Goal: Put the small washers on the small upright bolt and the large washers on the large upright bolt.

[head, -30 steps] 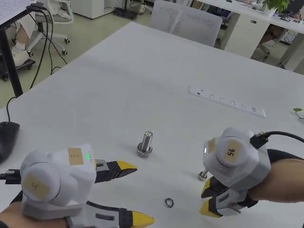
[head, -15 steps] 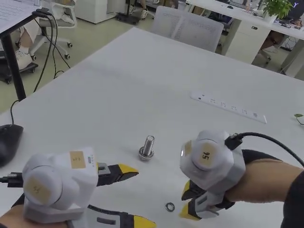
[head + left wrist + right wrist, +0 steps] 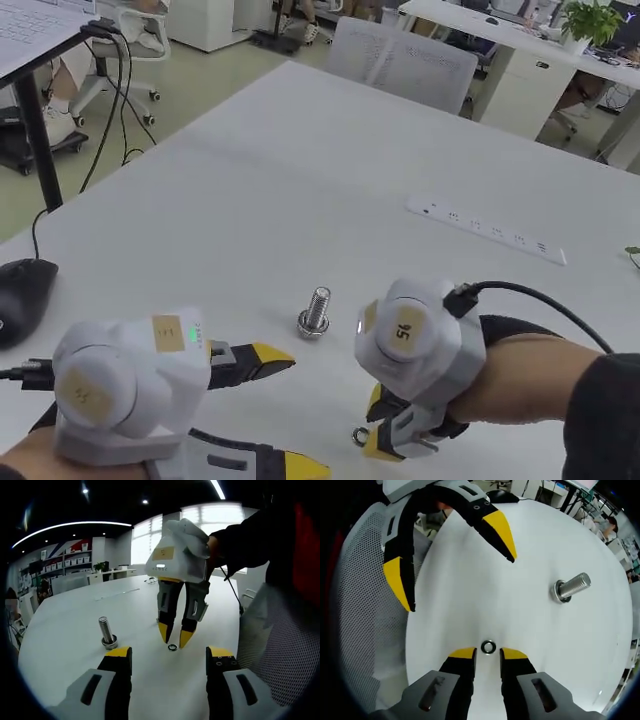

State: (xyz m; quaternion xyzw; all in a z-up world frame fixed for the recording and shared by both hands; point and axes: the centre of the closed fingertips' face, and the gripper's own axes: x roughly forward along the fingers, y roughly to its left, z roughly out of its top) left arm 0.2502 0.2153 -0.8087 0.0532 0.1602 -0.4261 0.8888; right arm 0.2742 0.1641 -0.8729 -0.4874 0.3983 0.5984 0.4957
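A person at a white workbench (image 3: 250,180) is working a two-jaw gripper in each hand. The right gripper (image 3: 488,653) is pointing down at a small washer (image 3: 488,647) lying flat on the bench top, its yellow-tipped jaws standing a narrow gap apart, one on either side of the ring and gripping nothing; whether the tips are touching the washer cannot be told. In the left gripper view that same washer is lying just under the right gripper's tips. The left gripper (image 3: 290,410) is hovering low over the near edge of the bench, its jaws spread wide and empty, aimed toward the right gripper. An upright bolt (image 3: 315,312) is standing on its head on the bench beyond both grippers, apart from the washer, with a ring seated around the base of its threaded shank. Farther back a white power strip (image 3: 487,230) is lying across the bench, and a dark computer mouse (image 3: 20,295) is resting at its left edge.
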